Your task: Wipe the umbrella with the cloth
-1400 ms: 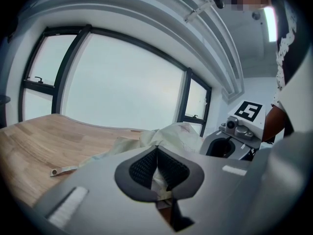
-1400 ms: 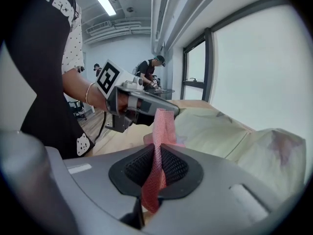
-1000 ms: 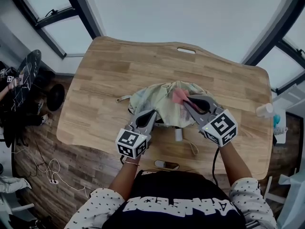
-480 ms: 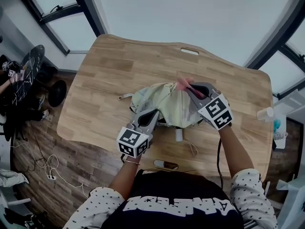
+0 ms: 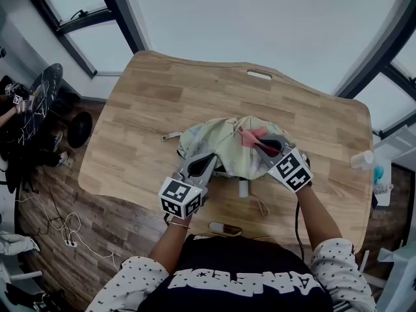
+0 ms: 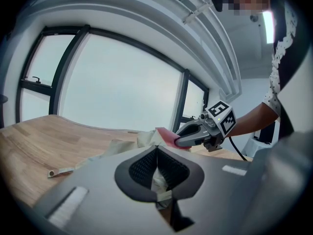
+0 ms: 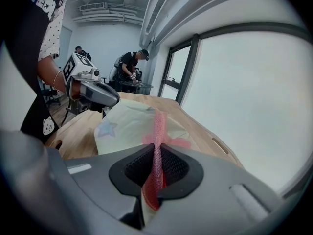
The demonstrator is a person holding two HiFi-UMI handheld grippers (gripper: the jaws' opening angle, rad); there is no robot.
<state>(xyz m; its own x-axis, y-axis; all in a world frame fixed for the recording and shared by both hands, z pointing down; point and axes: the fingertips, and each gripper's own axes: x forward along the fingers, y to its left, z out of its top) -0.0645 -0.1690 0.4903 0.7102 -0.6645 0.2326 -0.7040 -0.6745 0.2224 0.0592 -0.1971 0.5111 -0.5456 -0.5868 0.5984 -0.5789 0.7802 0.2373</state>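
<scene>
A pale yellow-green umbrella (image 5: 221,149) lies crumpled in the middle of the wooden table (image 5: 143,109). My left gripper (image 5: 207,163) is shut on the umbrella's near-left edge; a fold of its fabric (image 6: 159,181) sits pinched between the pads. My right gripper (image 5: 260,144) is shut on a pink cloth (image 5: 247,135), which rests on top of the canopy. In the right gripper view the pink cloth (image 7: 157,146) stands edge-on between the pads, over the umbrella (image 7: 128,124). The left gripper view shows the right gripper (image 6: 182,142) and the pink cloth (image 6: 166,135) just beyond the fabric.
A white handle (image 5: 244,187) and a cord loop (image 5: 262,204) lie near the umbrella's front edge, a strap (image 5: 170,136) at its left. A small bottle (image 5: 361,159) stands off the table's right side. People (image 7: 131,65) work far behind.
My right gripper has come down and toward me from the umbrella's far edge, bringing the pink cloth onto the canopy top. The left gripper has stayed put.
</scene>
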